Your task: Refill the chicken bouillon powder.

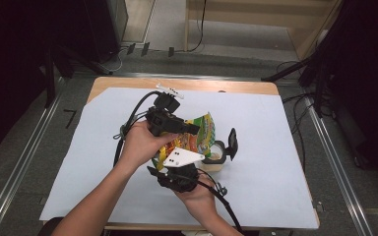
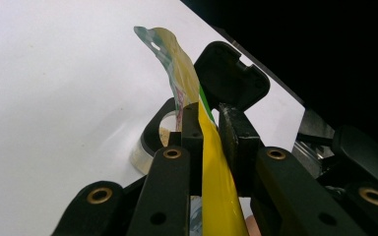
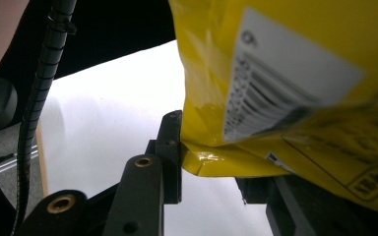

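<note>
Both hand-held grippers work one yellow snack bag (image 1: 197, 135) above the white sheet (image 1: 275, 147) covering the table (image 1: 226, 86), near its middle. Left hand-held gripper (image 1: 189, 129) clenched on the bag: in the left gripper view the two pads pinch the yellow film flat between them, film edge-on, running up from the bottom of the frame and curling away at the top (image 2: 177, 64). Right hand-held gripper (image 1: 170, 164) sits below and nearer the person; in the right gripper view the bag's lower seam corner (image 3: 211, 164) lies between the jaws, left pad tight against it. Right jaw mostly hidden behind the bag, but the hold reads as a grip. Barcode label (image 3: 275, 83) faces that camera. The relation that matters: a small round jar (image 1: 216, 155) stands on the sheet directly beyond the bag's far end, its black flip lid (image 1: 233, 142) swung open and upright. In the left gripper view the jar mouth (image 2: 165, 130) shows just behind the jaws, pale contents inside. The bag's long axis runs from the right hand-held gripper at the near, low end, through the left one, towards the jar. Judgement: this looks like pouring from bag to jar; the left hand-held gripper is nearer the jar and steers the mouth, while the right lifts the tail. Whether the bag's far end is open cannot be told.
</note>
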